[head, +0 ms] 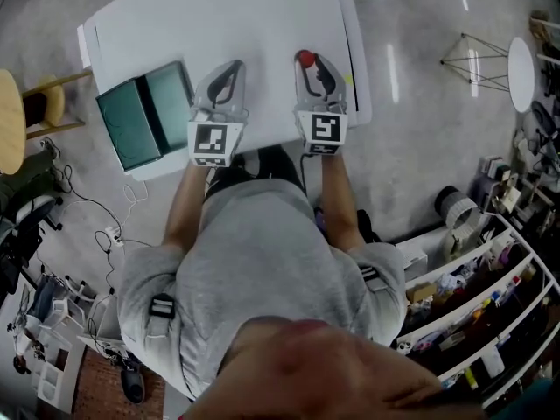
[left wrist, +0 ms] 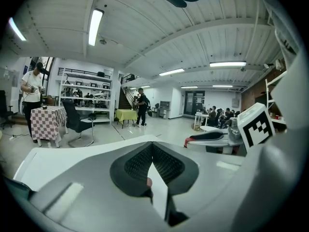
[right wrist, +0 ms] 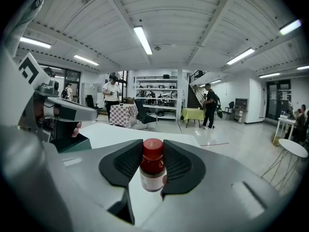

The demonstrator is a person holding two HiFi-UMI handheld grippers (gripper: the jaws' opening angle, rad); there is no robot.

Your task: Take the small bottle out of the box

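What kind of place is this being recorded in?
Probably a big open-plan lab or workshop. There is stocked metal shelving along the back wall, worktables such as the white table and a checked-cloth table, and strip lights under a high ribbed ceiling.

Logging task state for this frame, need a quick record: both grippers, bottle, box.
left gripper: jaws together, nothing between them, over the table
right gripper: closed on the small bottle
small bottle: red cap, label, held between the right jaws, outside the box
box: green, on the table's left part, beside the left gripper, apart from both grippers
task state: bottle out of the box, not set down
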